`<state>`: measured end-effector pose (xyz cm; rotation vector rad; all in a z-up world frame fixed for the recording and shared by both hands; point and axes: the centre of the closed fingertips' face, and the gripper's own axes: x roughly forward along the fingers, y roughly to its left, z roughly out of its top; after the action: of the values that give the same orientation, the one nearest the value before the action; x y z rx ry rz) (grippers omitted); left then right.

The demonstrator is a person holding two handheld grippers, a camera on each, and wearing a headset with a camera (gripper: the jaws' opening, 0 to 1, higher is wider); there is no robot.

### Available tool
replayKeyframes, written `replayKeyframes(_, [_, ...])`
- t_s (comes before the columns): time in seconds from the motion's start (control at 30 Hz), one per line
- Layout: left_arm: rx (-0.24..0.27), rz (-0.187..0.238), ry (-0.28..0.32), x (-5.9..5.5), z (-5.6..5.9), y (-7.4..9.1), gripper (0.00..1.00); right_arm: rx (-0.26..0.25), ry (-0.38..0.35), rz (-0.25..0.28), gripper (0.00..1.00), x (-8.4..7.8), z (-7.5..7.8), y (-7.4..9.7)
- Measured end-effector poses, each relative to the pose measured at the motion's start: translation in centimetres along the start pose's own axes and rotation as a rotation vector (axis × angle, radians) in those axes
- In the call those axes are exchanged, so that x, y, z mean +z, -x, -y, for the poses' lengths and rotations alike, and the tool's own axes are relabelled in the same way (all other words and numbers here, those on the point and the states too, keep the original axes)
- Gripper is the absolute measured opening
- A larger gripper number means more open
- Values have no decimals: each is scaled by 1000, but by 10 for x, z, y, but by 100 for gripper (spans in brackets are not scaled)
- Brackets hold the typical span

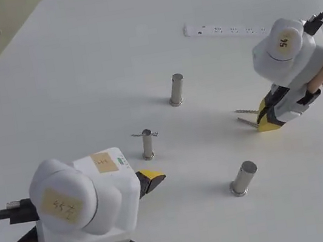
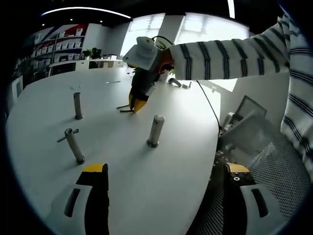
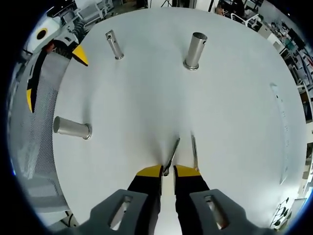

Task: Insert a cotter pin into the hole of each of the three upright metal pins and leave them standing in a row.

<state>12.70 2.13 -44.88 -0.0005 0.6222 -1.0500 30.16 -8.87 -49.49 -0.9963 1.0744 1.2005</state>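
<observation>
Between the closed tips of the right gripper (image 3: 168, 171), low on the white desk (image 3: 146, 98): thin silver cotter pin (image 3: 172, 152) pinched, second cotter pin (image 3: 194, 149) just beside. Ahead, one short grey steel upright pin (image 3: 114, 44) already fitted, two bare pins (image 3: 195, 49) (image 3: 73, 128) left to do. Left gripper (image 2: 166, 169) wide open, empty.

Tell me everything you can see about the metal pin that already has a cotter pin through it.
The metal pin is a slim, silvery cylinder with a slightly wider foot, and its sheen suggests bare metal. It stands upright on the white table, left of centre in the head view. A thin cotter pin crosses through it near the top and sticks out on both sides. Only the table and the cotter pin touch it.
</observation>
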Motion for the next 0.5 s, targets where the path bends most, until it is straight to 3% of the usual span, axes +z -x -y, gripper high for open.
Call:
replayKeyframes(0.27, [26, 26, 10, 7, -4, 4, 96, -7, -4, -43, 1, -1, 3, 0])
replayKeyframes(0.5, [23, 34, 13, 8, -3, 4, 94, -17, -1, -46, 0, -2, 6, -1])
